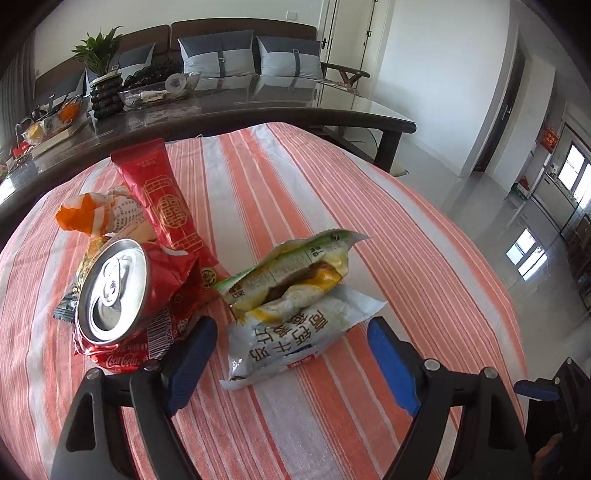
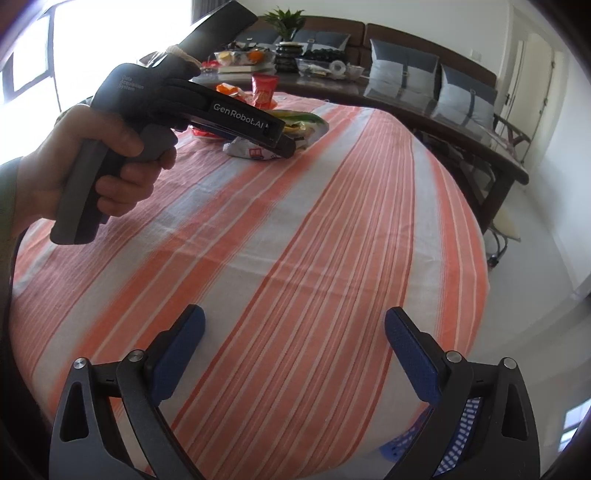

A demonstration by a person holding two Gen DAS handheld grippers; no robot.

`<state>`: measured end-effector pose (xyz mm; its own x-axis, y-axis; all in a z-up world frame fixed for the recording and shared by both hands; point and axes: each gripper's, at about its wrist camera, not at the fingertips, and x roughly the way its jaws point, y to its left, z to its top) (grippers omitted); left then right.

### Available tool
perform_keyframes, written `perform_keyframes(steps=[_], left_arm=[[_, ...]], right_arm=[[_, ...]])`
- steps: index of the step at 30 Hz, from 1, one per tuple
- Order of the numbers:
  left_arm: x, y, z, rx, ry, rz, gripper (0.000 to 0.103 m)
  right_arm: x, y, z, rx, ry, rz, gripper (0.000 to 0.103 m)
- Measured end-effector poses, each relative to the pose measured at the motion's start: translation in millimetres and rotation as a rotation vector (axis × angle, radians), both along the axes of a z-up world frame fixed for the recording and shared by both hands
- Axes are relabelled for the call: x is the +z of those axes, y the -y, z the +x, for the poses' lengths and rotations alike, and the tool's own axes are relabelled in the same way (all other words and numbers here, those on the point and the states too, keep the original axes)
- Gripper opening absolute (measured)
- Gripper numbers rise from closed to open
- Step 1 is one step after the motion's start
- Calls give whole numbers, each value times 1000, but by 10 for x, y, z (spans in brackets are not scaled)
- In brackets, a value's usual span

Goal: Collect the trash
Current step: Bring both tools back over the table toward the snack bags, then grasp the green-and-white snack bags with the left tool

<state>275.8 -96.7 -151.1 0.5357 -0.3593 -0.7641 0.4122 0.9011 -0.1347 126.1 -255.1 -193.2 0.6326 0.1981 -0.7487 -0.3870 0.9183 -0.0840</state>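
Tablecloth [image 1: 295, 206], striped orange and white, carries the trash heap. Nearest the heap's cola can [image 1: 110, 291], just to its right, lies the white wrapper [image 1: 295, 332], between the left gripper [image 1: 291, 358] fingers, which stand apart, not pressing. Step: approach; next, likely close on it. Right gripper [image 2: 295, 347], well apart from the can, gapes empty.

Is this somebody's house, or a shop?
Most likely a home's living room. A sofa with grey cushions stands along the far wall, a potted plant sits on the dark table, and a striped cloth covers the near table.
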Motion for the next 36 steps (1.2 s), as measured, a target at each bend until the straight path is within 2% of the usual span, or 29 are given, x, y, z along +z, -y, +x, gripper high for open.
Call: perform_keyframes(steps=[1,2,3,5,9,14,17,20,22,23,24,31,34,35,36], left_arm=[[-3,18,-23,-3,8,13,64],[-13,26,-36,-15,3,14,41],[-25,15,-59,-28,-11,-1,26],[-7,-32,-147,-18,-10,-16,23],[75,-224,-514,3,-16,-52,9],[123,-659,-1138,79,-32,-51,9],[120,-948,-1344,146,-39,-53,9],[127,-1042,-1423,150,-14,-12,13],[104,-1051,-1378,132,-27,1,41],[101,-1057,-1357,133,-24,7,73],[108,-1066,-1335,131,-5,11,88],[50,-841,-1073,-21,41,74,88],[27,-764,-1028,-42,79,85,86],[24,-772,-1026,-45,78,66,70],[11,-786,-1011,-45,59,46,48]], right_arm=[[3,-6,5,0,1,-1,98],[6,-13,8,0,3,-3,98],[11,-21,15,0,6,-5,98],[15,-30,21,-1,8,-5,98],[19,-25,48,-12,5,3,98],[13,-10,38,-14,3,5,98],[14,-3,39,-15,-5,19,98],[32,12,64,-25,-17,60,98],[36,12,105,-33,-30,87,98],[45,4,140,-36,-37,96,98],[58,-8,176,-37,-41,104,98],[252,-151,566,-3,-39,127,98],[304,-183,843,-11,-61,150,98],[316,-191,940,-18,-66,152,98],[328,-192,1027,-26,-69,152,98]])
